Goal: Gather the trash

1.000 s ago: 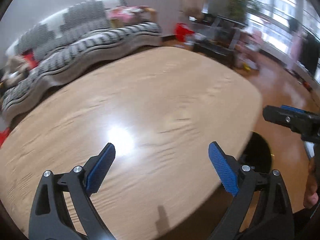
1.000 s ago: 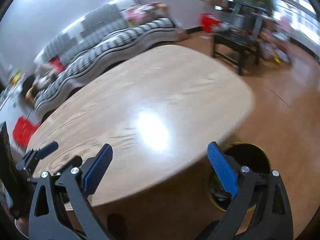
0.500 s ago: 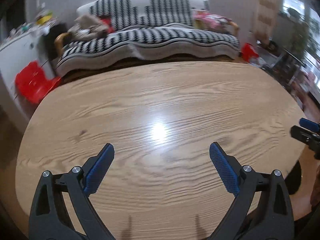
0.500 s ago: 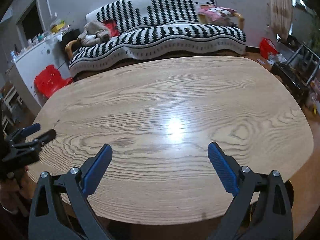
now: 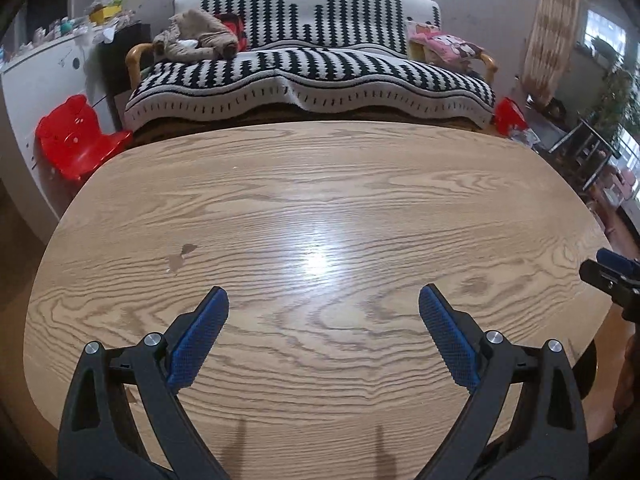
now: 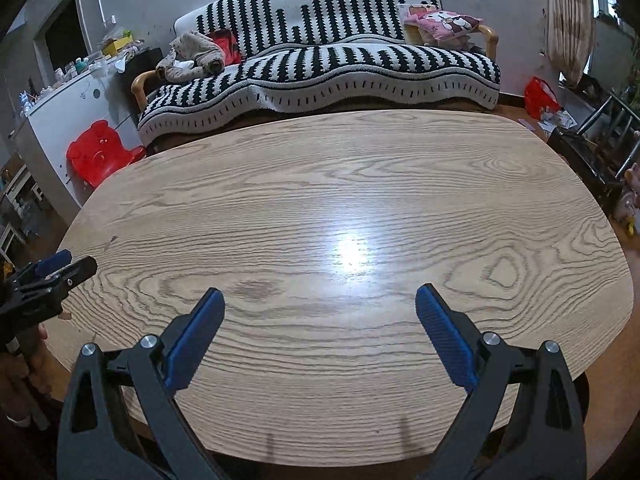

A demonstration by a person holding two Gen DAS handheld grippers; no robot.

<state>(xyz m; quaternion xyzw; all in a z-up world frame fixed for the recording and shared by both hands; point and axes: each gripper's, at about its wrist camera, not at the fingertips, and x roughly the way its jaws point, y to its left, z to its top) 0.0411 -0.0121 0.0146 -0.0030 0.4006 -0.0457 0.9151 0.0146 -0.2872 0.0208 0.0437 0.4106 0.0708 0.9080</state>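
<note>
Both my left gripper [image 5: 323,316] and right gripper [image 6: 320,316] gape empty over the table [image 5: 360,184]; no trash visible (bin hidden?). Risk: calling it finished, missing off-frame litter.

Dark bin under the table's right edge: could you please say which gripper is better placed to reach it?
Right, probably: the right gripper hangs open on that side, the bin showing just beside its finger.
</note>
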